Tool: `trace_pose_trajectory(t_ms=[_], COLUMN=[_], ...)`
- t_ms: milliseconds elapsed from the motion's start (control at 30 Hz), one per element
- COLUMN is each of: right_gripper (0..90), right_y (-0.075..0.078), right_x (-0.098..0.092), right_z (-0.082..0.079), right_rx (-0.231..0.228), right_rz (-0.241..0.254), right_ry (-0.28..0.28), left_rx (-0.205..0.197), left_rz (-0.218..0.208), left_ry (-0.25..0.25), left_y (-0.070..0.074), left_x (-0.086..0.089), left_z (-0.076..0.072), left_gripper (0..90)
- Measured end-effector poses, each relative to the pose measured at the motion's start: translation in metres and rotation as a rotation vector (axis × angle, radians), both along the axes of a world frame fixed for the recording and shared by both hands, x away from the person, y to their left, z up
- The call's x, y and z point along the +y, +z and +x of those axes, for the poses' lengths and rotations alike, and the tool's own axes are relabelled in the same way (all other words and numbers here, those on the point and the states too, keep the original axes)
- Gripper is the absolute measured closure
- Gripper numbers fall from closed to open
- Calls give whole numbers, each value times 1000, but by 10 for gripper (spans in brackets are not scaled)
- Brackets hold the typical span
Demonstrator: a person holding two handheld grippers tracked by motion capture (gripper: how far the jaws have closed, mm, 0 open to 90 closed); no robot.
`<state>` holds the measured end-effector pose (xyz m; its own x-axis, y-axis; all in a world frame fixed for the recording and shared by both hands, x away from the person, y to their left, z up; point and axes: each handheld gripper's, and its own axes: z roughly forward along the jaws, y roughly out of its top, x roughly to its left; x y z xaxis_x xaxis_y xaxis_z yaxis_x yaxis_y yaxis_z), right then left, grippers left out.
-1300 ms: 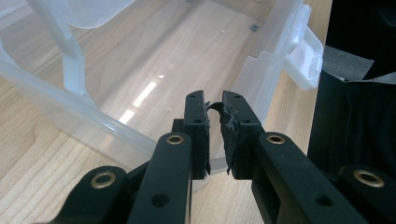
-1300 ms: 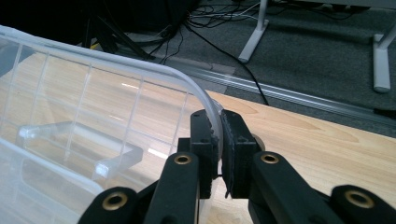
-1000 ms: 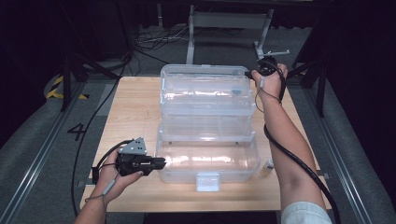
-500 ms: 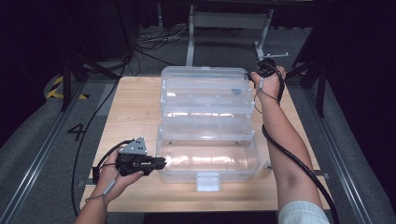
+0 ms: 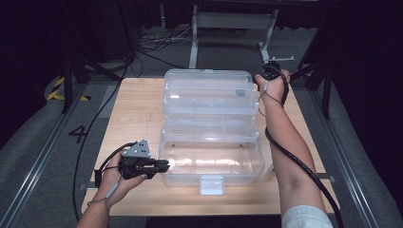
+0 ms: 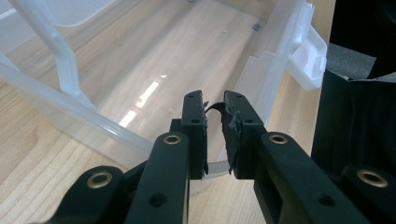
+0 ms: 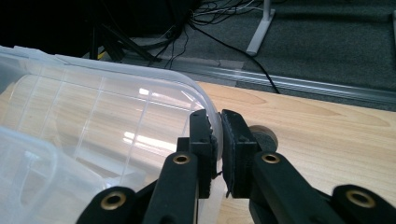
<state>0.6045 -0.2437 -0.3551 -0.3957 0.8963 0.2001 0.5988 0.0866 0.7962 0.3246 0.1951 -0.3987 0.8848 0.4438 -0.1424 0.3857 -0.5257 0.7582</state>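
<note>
The left gripper (image 5: 164, 165) is clamped on the near left corner wall of the clear box (image 5: 211, 161), its pads pinching the thin plastic rim between them. The right gripper (image 5: 262, 76) grips the rim of the open lid (image 5: 206, 88) at its far right corner, jaws nearly together on the edge. The box sits between both grippers on the table (image 5: 138, 109), its latch (image 5: 212, 185) just right of the left gripper.

Clear box (image 6: 154, 70) cut off at frame edges, right forearm (image 5: 294, 175) leaving bottom edge
</note>
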Motion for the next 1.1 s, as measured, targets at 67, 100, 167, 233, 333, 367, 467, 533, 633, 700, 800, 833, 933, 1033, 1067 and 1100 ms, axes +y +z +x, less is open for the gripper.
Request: trace_pose_trajectory(t_ms=[67, 100, 167, 233, 333, 367, 467, 533, 633, 700, 800, 833, 933, 1033, 1067, 1100], right_gripper=[840, 840, 841, 841, 841, 841, 841, 841, 841, 840, 840, 840, 840, 840, 839, 838], right_y=[-1, -2, -3, -4, -7, -7, -10, -10, -11, -13, -15, -15, -17, -19, -19, -20], right_x=[0, 0, 0, 1, 1, 1, 2, 2, 2, 2, 3, 3, 3, 3, 3, 3], right_z=[0, 1, 1, 2, 3, 3, 4, 4, 5, 6, 6, 6, 7, 8, 8, 9], right_rx=[1, 3, 6, 10, 14, 14, 18, 19, 21, 26, 29, 31, 39, 42, 44, 49], right_rz=[5, 6, 6, 7, 10, 10, 10, 6, 6, 11, 11, 10, 11, 14, 12, 15], right_ry=[-5, -6, -8, -11, -15, -15, -25, -25, -25, -30, -34, -35, -37, -41, -39, -39], left_rx=[-1, -1, 0, 0, 0, -1, 0, 1, 1, 0, 1, 0, 1, 1, 2, 2], left_rz=[-2, -2, -2, -1, -4, -3, -3, -3, -4, -4, -6, -5, -4, -4, -5, -4], left_ry=[2, 2, 0, -1, -1, -3, -3, -3, -2, -2, 0, -2, -2, -4, -3, -4], left_y=[0, 0, 0, 0, 0, 0, 0, 0, 0, 0, 0, 0, 0, 0, 0, 0], left_x=[0, 0, 0, 0, 1, 1, 1, 1, 1, 1, 0, 1, 0, 0, 0, 0], left_z=[0, 0, 0, 0, 0, 0, 0, 0, 0, 0, 0, 0, 0, 1, 1, 1], left_gripper=[789, 789, 789, 789, 788, 788, 788, 788, 787, 787, 786, 786, 786, 786, 786, 785])
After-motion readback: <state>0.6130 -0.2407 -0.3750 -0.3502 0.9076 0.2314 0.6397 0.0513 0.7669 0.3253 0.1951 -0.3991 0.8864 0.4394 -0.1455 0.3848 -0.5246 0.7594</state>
